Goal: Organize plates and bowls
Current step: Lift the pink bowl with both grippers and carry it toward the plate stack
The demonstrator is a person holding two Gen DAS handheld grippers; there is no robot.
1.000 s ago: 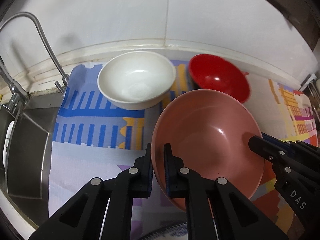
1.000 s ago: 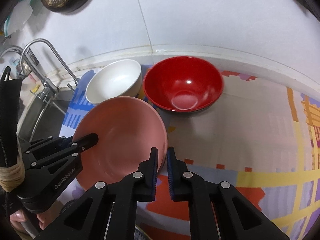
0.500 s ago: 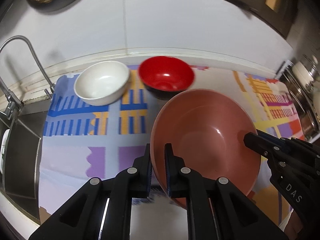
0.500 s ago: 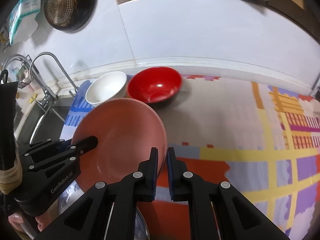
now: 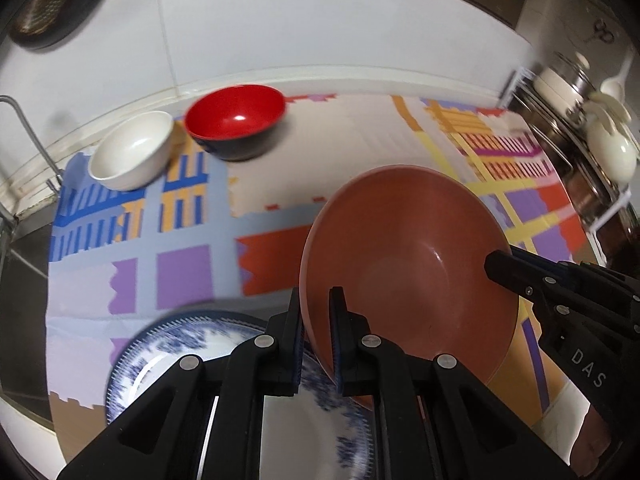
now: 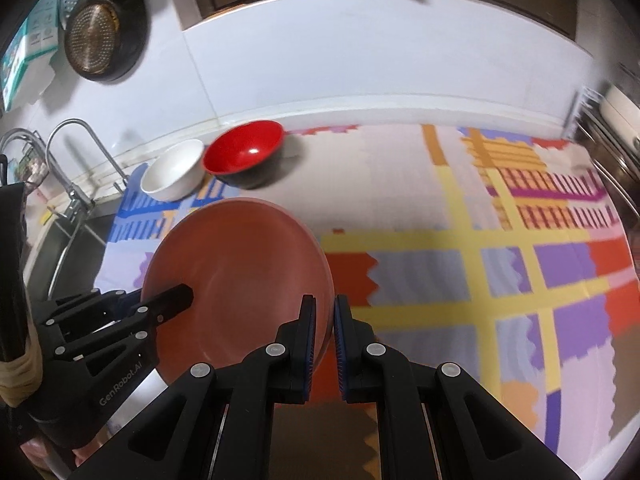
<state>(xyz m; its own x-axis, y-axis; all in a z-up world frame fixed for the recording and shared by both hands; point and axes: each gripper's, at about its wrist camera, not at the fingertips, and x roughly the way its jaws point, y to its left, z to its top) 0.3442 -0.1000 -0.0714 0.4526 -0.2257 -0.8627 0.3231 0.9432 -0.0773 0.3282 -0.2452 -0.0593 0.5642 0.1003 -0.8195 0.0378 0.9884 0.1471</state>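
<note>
Both grippers hold a pink plate (image 5: 408, 256) in the air above the patterned mat. My left gripper (image 5: 316, 320) is shut on its left rim. My right gripper (image 6: 324, 324) is shut on its right rim; the plate also shows in the right wrist view (image 6: 240, 276). A blue-and-white plate (image 5: 168, 360) lies on the mat below the left gripper. A white bowl (image 5: 132, 150) and a red bowl (image 5: 236, 120) stand side by side at the back by the wall, also in the right wrist view, white bowl (image 6: 174, 170) and red bowl (image 6: 246, 148).
A sink with a faucet (image 6: 76, 160) lies to the left of the mat. A metal rack with pots and ladles (image 5: 580, 128) stands at the right end of the counter. A pan and strainers (image 6: 100, 36) hang on the wall above the sink.
Both grippers have carried the pink plate back from the bowls and to the right, higher above the mat. The blue-and-white plate has come into view below.
</note>
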